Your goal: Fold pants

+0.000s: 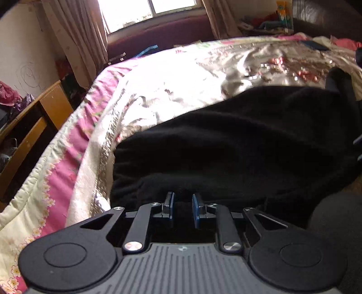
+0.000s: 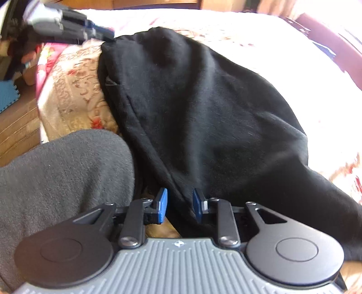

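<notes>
Black pants point(image 1: 237, 144) lie bunched on a floral bedspread point(image 1: 181, 86), close to the bed's near edge. My left gripper point(image 1: 182, 203) hovers at their near hem with its blue pads slightly apart; only dark cloth shows below the gap, and nothing is pinched. In the right wrist view the pants point(image 2: 203, 108) spread across the bed. A fold of them runs between the parted pads of my right gripper point(image 2: 179, 203), and the left pad stands free of the cloth. The left gripper point(image 2: 99, 31) also shows, blurred, at the pants' far corner.
Grey fleece clothing of the person point(image 2: 63, 171) fills the lower left beside the right gripper. A wooden desk point(image 1: 34, 122) stands left of the bed, with curtains point(image 1: 77, 34) and a window behind. Clothes and clutter point(image 1: 271, 20) lie past the bed's far right.
</notes>
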Demonstrator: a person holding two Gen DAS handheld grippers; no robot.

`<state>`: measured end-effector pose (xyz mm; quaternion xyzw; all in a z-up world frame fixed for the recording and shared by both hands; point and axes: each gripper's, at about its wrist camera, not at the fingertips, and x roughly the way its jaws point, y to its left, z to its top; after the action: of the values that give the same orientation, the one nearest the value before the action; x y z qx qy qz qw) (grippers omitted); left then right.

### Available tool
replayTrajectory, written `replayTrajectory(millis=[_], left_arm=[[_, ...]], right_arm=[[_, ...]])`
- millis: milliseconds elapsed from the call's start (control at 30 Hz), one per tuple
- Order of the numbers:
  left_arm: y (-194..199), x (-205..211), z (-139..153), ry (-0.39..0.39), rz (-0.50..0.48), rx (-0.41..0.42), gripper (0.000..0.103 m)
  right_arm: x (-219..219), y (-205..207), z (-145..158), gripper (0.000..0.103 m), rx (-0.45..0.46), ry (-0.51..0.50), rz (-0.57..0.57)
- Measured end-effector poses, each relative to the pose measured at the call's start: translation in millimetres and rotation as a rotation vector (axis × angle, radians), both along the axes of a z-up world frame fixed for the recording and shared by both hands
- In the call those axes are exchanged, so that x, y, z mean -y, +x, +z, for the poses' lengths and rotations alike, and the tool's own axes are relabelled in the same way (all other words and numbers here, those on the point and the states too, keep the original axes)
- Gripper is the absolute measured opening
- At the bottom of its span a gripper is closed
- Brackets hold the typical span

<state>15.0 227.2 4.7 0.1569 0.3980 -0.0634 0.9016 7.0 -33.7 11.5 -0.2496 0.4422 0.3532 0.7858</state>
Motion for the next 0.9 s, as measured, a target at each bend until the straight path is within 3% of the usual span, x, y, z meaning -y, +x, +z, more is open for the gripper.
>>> replayTrajectory(millis=[67, 133, 267, 400, 500, 567, 700, 833, 900], left_arm=[[0, 4, -13, 0.01, -0.004, -0.06, 0.032], [-6, 12, -4, 0.026, -0.015, -0.029, 0.032], [-5, 43, 29, -0.068, -0.078, 0.04, 0.032], [10, 111, 34, -0.162, -0.231, 0.06, 0.032], [28, 172, 24, -0.25, -0.358, 0.025, 0.033], [35, 216, 16, -0.254, -0.441, 0.015, 0.033], [45, 279, 1, -0.249, -0.545, -0.018, 0.034], [49, 314, -12, -0.225, -0.59, -0.069, 0.034], [50, 321, -14, -0.198, -0.602, -0.077, 0.034]], right_arm=[[22, 6, 7, 0.026, -0.008, 0.03, -0.087], [51, 18, 14, 0.027, -0.006, 0.059, -0.207], [122, 50, 21, 0.032, -0.001, 0.129, -0.518], [201, 74, 18, 0.032, 0.018, 0.268, -0.827], [256, 91, 6, 0.032, 0.029, 0.376, -1.019], [294, 103, -4, 0.033, 0.034, 0.45, -1.133], [344, 122, -29, 0.035, 0.002, 0.665, -1.262], [367, 132, -44, 0.035, 0.035, 0.841, -1.307], [377, 135, -51, 0.021, 0.03, 0.893, -1.337]])
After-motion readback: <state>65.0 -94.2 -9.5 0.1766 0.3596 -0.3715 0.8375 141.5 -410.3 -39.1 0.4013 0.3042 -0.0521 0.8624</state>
